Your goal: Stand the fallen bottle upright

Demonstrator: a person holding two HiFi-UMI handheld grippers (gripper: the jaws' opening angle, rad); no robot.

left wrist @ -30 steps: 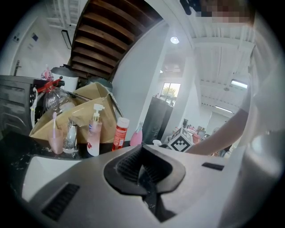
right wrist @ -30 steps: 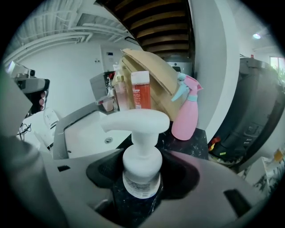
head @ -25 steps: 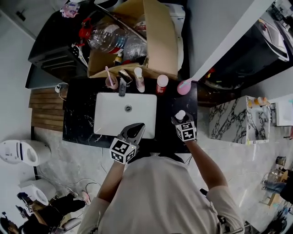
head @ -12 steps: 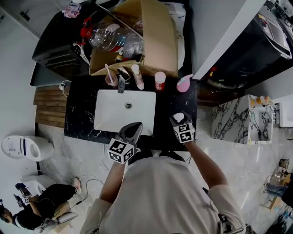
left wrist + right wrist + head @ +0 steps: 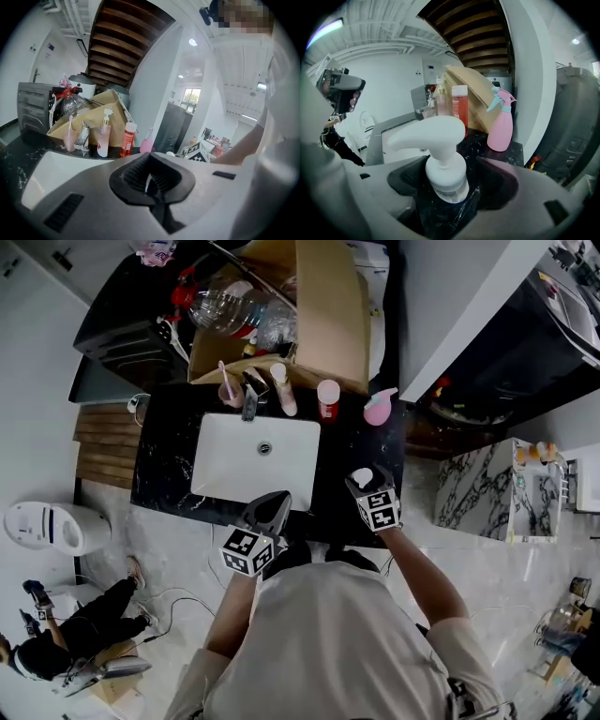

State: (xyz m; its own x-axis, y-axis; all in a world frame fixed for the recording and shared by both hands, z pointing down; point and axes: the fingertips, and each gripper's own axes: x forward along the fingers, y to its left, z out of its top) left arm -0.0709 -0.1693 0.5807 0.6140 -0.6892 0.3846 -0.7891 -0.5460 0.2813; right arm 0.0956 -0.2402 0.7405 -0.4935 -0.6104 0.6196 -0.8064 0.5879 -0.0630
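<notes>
well, the bottle (image 5: 443, 159) stands upright on the black marble counter (image 5: 349, 448), near its front edge and to the right of the white sink (image 5: 239, 474), with its white pump spout turned toward the basin. the right gripper (image 5: 457, 185) sits around it with the jaws spread wide. they have just been opening, the bottle is between them, and a clear gap shows on the right pad's side, so it is not clamped. on the other side the pad comes close to the bottle's collar, and i cannot quite tell whether it touches there. the left gripper (image 5: 149, 180) hangs over the near rim of the sink, well apart from the bottle, its jaws closed together with nothing in them. along the back of the counter stand a pink spray bottle (image 5: 501, 124), a red bottle with a white cap (image 5: 460, 108), a pale pink pump bottle (image 5: 104, 133) and a cup with a toothbrush (image 5: 70, 138). all of these are in front of an open cardboard box (image 5: 328, 315) that holds clear plastic bottles.
</notes>
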